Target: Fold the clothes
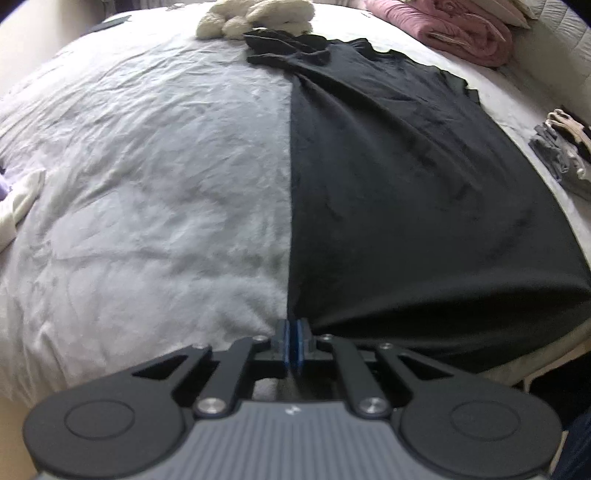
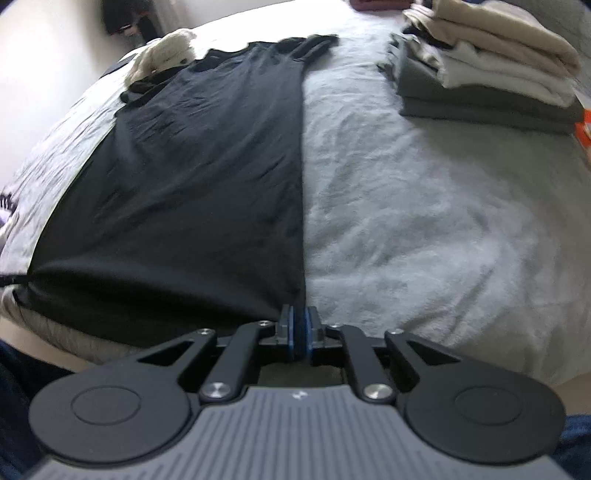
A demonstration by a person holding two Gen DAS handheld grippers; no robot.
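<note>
Long black fabric garment lies flat on white wrinkled bed sheet, hem at bed's near edge, collar end toward far edge. Left gripper at hem's left corner, jaws narrow w/ a slim gap; can't tell if cloth is pinched. Right gripper at hem's right corner, same narrow gap. Folded clothes stack sits near bed's far right corner.

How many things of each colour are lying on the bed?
Black: 1, spread-out garment
Cream: 1, fluffy heap
Pink: 1, bundled blanket
White: 1, cloth at the edge
Grey and beige: 1, folded stack
Total: 5
</note>
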